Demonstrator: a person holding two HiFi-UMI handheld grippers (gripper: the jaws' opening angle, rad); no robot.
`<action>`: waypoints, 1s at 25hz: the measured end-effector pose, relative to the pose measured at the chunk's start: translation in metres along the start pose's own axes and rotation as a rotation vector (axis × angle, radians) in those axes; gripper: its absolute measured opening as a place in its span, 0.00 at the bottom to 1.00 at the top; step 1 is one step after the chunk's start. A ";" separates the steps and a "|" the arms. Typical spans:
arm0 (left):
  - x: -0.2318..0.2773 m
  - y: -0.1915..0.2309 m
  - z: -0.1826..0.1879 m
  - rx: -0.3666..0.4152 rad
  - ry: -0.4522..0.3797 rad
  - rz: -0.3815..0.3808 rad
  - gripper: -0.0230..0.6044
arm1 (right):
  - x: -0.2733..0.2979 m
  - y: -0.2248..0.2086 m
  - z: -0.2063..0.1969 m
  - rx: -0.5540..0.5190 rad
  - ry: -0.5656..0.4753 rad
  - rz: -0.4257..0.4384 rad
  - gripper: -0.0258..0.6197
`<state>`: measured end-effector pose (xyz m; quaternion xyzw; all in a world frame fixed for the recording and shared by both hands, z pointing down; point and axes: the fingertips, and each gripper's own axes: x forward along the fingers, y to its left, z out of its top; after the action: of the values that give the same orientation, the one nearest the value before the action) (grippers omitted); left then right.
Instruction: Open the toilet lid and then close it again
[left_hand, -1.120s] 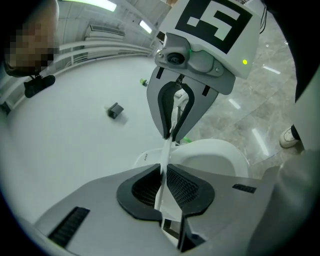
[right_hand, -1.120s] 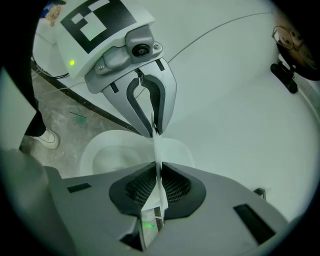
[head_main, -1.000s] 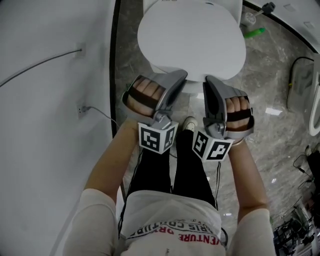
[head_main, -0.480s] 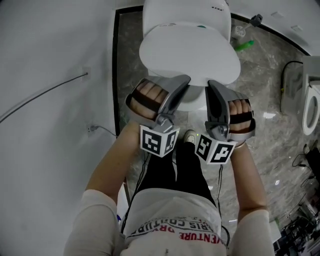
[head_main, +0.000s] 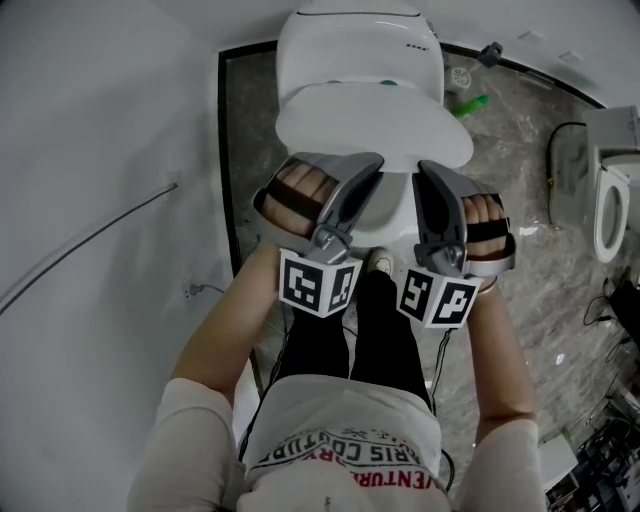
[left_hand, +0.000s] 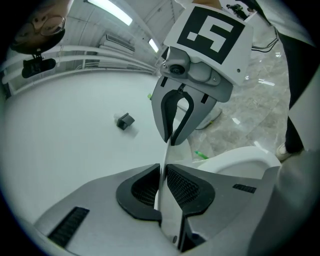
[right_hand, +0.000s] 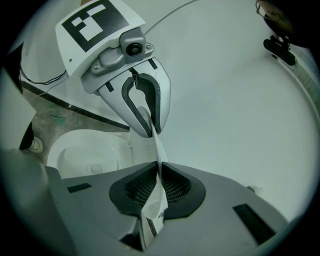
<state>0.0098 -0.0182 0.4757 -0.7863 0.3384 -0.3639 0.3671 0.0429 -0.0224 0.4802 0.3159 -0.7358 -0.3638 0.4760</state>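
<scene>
The white toilet lid (head_main: 370, 125) is tilted up at its front, above the bowl (right_hand: 85, 152). My left gripper (head_main: 368, 168) grips the lid's front edge left of centre, and my right gripper (head_main: 428, 172) grips it right of centre. In the left gripper view the thin lid edge (left_hand: 164, 160) runs between the pads of the left gripper (left_hand: 163, 177); its jaws have just been opening slightly, with the pads still on the edge. The right gripper (right_hand: 160, 185) is shut on the same edge (right_hand: 159, 150). Each gripper view shows the other gripper opposite.
The cistern (head_main: 355, 40) stands behind the lid. A white wall with a cable (head_main: 100, 230) and a socket (head_main: 192, 292) runs along the left. A green object (head_main: 468, 103) lies on the marble floor, and another white fixture (head_main: 605, 200) stands at the right. My shoe (head_main: 378, 262) is below the bowl.
Both grippers have risen together with the lid's front edge. The lid has tilted up and looks shorter in the head view, which now shows more of the cistern.
</scene>
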 end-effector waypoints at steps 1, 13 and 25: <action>0.002 0.005 -0.001 -0.005 0.004 -0.006 0.11 | 0.003 -0.005 0.000 0.004 -0.001 0.001 0.09; 0.051 0.079 -0.013 -0.113 0.033 -0.031 0.14 | 0.048 -0.079 -0.001 0.002 -0.058 0.101 0.09; 0.103 0.136 -0.039 -0.166 0.088 -0.099 0.15 | 0.104 -0.136 -0.004 0.013 -0.105 0.186 0.09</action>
<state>-0.0059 -0.1821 0.4151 -0.8132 0.3438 -0.3864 0.2669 0.0266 -0.1808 0.4169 0.2298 -0.7882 -0.3294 0.4662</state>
